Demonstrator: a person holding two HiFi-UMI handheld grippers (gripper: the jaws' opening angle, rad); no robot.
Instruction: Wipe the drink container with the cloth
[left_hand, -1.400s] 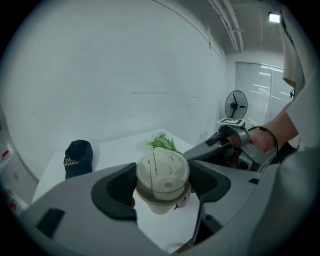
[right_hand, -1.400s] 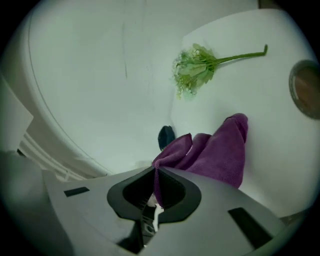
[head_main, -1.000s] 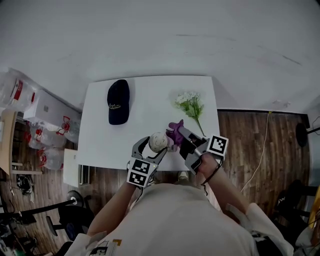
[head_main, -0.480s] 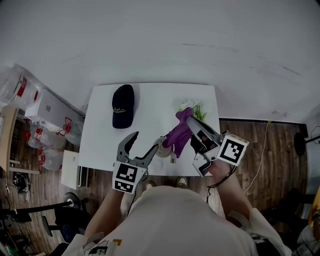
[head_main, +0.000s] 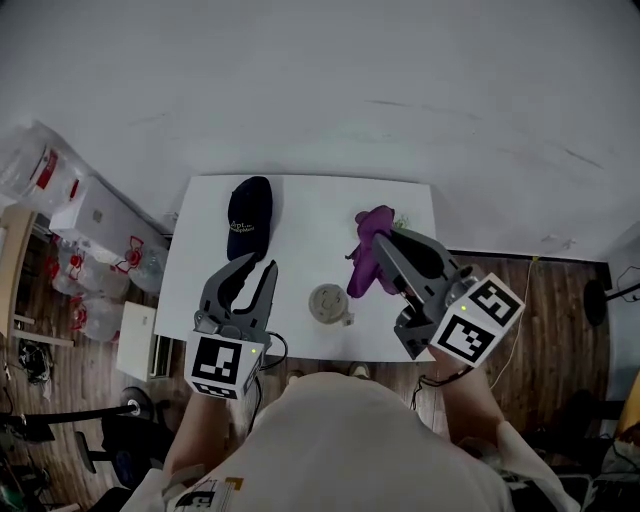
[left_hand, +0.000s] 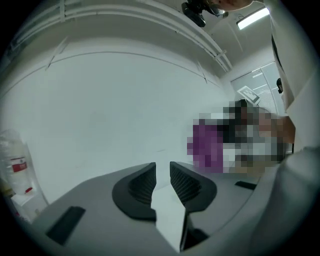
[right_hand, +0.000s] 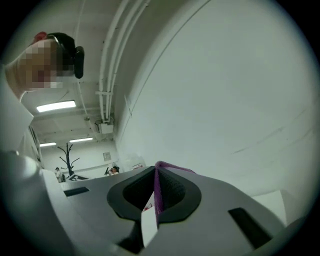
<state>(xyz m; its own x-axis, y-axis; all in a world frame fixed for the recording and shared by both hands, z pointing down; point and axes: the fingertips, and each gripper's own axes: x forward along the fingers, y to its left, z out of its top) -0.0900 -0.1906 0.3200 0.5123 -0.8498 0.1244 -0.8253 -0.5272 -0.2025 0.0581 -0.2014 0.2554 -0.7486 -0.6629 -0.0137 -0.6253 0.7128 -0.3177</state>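
There is one drink container (head_main: 327, 302), one purple cloth (head_main: 370, 240), one cap (head_main: 249, 218).

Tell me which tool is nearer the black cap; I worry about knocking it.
Left. The left tool, whose empty jaws have just been closing, hovers by the near end of the cap; the right tool, gripping the purple cloth, is far off to its right.

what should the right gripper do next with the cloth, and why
Probably lower the right gripper toward the bare table and let go of the cloth. Its jaws are clamped on the purple cloth in mid-air, while the drink container stands alone on the table, held by nothing, so the wiping looks finished.
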